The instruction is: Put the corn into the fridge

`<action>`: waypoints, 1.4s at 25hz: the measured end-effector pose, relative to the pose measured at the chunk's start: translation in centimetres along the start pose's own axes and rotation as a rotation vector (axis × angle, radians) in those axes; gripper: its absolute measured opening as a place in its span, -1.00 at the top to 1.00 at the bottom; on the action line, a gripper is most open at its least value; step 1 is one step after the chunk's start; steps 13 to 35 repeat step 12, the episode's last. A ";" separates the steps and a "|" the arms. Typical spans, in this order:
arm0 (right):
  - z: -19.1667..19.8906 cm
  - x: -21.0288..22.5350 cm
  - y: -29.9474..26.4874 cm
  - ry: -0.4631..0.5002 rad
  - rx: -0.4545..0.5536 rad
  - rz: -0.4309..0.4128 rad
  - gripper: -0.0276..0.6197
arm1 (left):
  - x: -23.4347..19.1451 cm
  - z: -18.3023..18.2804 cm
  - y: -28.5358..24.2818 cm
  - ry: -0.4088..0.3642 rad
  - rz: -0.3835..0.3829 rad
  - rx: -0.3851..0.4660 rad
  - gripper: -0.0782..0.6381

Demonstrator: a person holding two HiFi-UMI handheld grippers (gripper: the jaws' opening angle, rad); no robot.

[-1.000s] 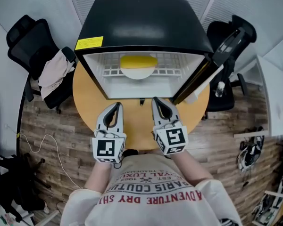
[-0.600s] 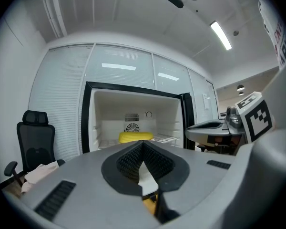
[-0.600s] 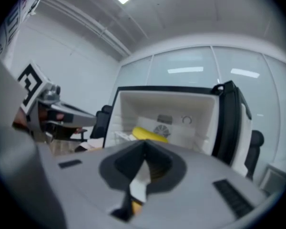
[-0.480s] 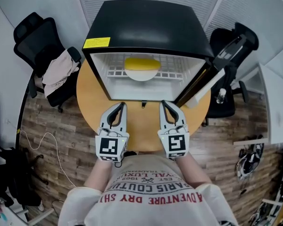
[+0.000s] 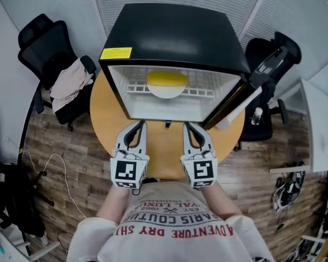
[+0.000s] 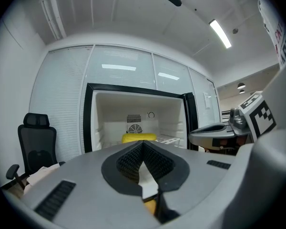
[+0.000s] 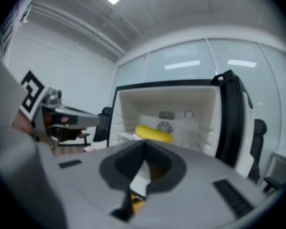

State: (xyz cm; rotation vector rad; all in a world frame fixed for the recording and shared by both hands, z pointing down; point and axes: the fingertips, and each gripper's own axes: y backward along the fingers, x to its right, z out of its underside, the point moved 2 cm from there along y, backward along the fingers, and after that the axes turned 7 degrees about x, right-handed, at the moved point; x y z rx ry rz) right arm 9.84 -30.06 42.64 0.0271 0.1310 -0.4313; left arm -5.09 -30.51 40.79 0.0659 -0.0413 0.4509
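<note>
Sitting at twelve o'clock: one corn on one plate in one open fridge. At six o'clock, left gripper and right gripper are hovering, both pressed together, empty.

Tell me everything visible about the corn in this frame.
The corn is a smooth, yellow, oblong piece with rounded ends. It lies crosswise on what looks like a white plate, on the white wire shelf inside the open black fridge. It sits near the back wall, and nothing else touches it.
</note>
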 end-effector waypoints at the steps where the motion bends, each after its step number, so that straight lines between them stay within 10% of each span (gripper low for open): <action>1: 0.1 -0.1 -0.1 -0.008 -0.003 -0.001 0.83 | -0.1 0.0 0.0 0.000 -0.002 0.001 0.71; 35: -0.2 -0.6 -0.7 -0.013 -0.010 -0.014 0.83 | -0.7 0.2 0.0 0.009 -0.015 -0.004 0.71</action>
